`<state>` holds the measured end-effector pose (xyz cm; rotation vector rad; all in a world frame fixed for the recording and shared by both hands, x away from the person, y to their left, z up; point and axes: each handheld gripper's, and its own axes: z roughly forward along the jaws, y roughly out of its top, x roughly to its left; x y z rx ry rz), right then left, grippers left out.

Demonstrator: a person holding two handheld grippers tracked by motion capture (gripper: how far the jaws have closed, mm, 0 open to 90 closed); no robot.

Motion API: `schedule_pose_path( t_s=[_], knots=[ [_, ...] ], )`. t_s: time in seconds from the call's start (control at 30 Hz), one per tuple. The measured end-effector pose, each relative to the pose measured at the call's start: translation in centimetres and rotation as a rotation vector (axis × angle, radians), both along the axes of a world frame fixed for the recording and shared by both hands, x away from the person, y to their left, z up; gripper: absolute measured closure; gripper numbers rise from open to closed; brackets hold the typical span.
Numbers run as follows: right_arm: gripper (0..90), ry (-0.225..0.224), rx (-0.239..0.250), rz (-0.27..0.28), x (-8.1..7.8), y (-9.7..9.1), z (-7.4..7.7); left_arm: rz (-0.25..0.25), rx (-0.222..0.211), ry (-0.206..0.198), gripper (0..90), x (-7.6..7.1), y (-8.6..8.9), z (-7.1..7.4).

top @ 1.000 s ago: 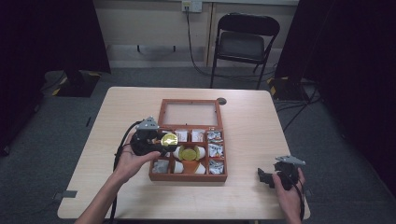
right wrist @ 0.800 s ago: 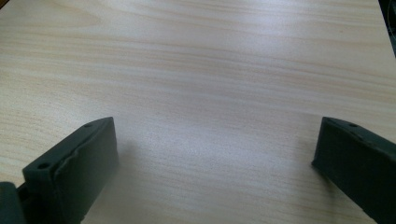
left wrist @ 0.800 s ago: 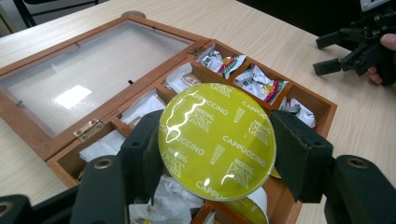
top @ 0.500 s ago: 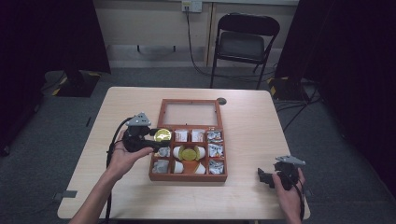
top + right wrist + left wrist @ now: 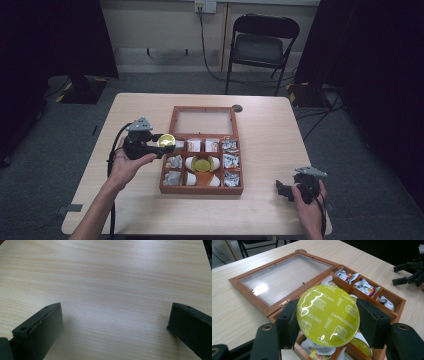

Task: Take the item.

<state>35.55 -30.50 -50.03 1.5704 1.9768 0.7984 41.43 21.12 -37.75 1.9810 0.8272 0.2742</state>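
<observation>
My left gripper is shut on a coffee capsule with a yellow-green foil lid marked cappuccino; both black pads press its sides. In the high view the capsule hangs above the left edge of a wooden compartment box whose glass lid lies open and flat. Another yellow-lidded capsule lies in the box's middle cell among white capsules and foil sachets. My right gripper rests open on the table near the front right corner, its jaws wide apart over bare wood.
The light wooden table has free room on both sides of the box. A small dark round knob sits behind the lid. A black folding chair stands beyond the far edge. Cables trail from both grippers.
My left gripper has carried the capsule leftward and a little up, from above the box's upper left cells to its left edge. The right gripper has stayed still.
</observation>
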Motion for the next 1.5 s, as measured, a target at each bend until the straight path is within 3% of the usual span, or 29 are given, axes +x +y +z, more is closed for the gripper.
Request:
schedule_pose_path(
  t_s=[0.47,0.6,0.77,0.93,1.07,1.13,1.23,1.33,1.4,1.5],
  knots=[
    [0.0,0.000,0.000,0.001,0.0,0.0,0.0,0.053,-0.031,0.000,38.8,0.2,2.9,0.5],
    [0.0,0.000,0.000,0.001,0.0,0.0,0.0,0.093,-0.009,-0.018,38.8,0.3,3.7,0.6],
    [0.0,0.000,0.000,0.001,0.0,0.0,0.0,0.117,-0.015,-0.014,38.9,0.5,4.7,0.4],
    [0.0,0.000,0.000,0.001,0.0,0.0,0.0,0.138,0.014,-0.005,38.9,1.0,5.5,-0.6],
    [0.0,0.000,0.000,0.001,0.0,0.0,0.0,0.189,0.001,0.020,38.9,1.6,6.3,-1.7],
    [0.0,0.000,0.000,0.001,0.0,0.0,0.0,0.206,0.033,0.026,38.9,1.8,6.6,-2.4],
    [0.0,0.000,0.000,0.001,0.0,0.0,0.0,0.210,0.042,0.042,38.9,2.2,6.7,-3.3],
    [0.0,0.000,0.000,0.000,0.0,0.0,0.0,0.210,0.108,0.029,38.9,2.5,6.5,-4.3],
    [0.0,0.000,0.000,0.001,0.0,0.0,0.0,0.206,0.091,0.052,38.9,2.7,6.6,-4.9],
    [0.0,0.000,0.000,0.001,0.0,0.0,0.0,0.217,0.109,0.075,38.9,3.1,6.8,-5.9]
  ],
)
